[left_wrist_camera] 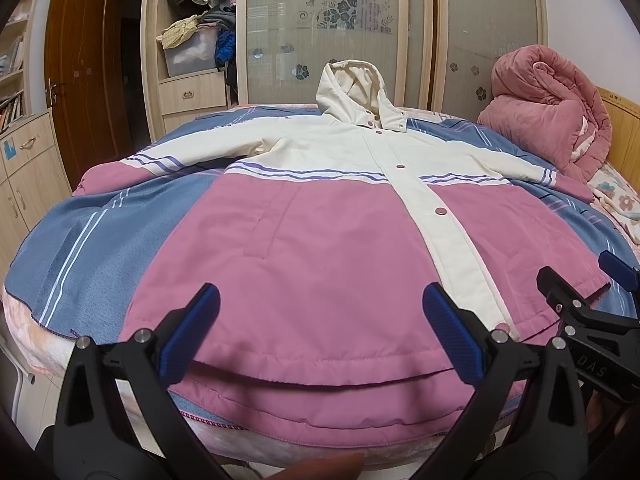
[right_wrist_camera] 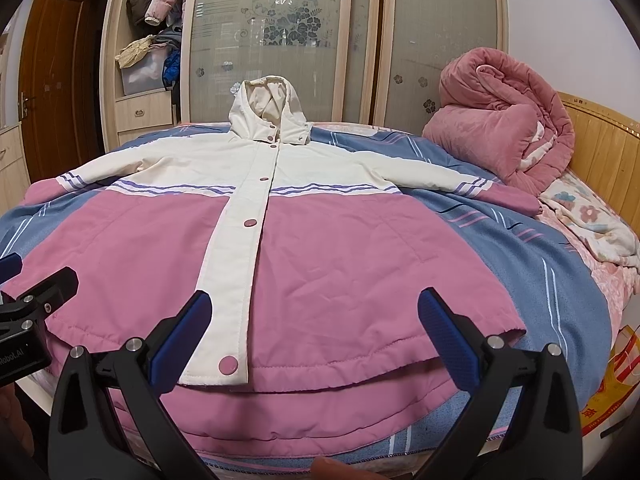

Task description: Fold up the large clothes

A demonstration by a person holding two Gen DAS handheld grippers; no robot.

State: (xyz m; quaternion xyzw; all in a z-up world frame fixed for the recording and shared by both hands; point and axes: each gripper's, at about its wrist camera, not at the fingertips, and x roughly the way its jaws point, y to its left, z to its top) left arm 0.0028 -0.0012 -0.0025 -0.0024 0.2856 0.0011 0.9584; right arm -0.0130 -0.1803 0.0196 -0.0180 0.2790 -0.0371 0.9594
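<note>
Bedroom setting is noted: a bed (left_wrist_camera: 80,240) covered by a blue striped sheet (left_wrist_camera: 92,248), backed by a wardrobe (left_wrist_camera: 320,32) with frosted, flower-patterned sliding doors. An open wardrobe section at the left is seen stuffed with hanging coats and a plastic bin (left_wrist_camera: 188,54). A brown wooden door (left_wrist_camera: 80,80) is seen further left. A rolled pink quilt (right_wrist_camera: 504,116) is piled at the bed's right end against a wooden headboard (right_wrist_camera: 596,148), with a floral blanket (right_wrist_camera: 588,220) beside it. The jacket (right_wrist_camera: 320,248) is laid flat, front up, across the middle of the sheet: cream upper body and hood (right_wrist_camera: 268,108), pink lower body, purple stripes at the colour change, and a cream placket closed with pink snaps. Both sleeves are spread outward, their pink cuffs resting on the sheet. The hood is propped toward the wardrobe; the hem is draped over the near bed edge. The left claw (left_wrist_camera: 320,332) is held just above the hem on the jacket's left half, its blue-padded fingers (left_wrist_camera: 192,332) spread wide, nothing pinched. The right claw (right_wrist_camera: 316,336) is positioned likewise over the hem at the placket's lower end, fingers (right_wrist_camera: 448,340) spread apart, nothing gripped. Each claw is partly caught at the edge of the other's view, so the two are recorded as side by side. A fingertip is glimpsed at the bottom edge of both views. An orange-and-yellow bag (right_wrist_camera: 612,396) is seen beside the bed at the lower right.
</note>
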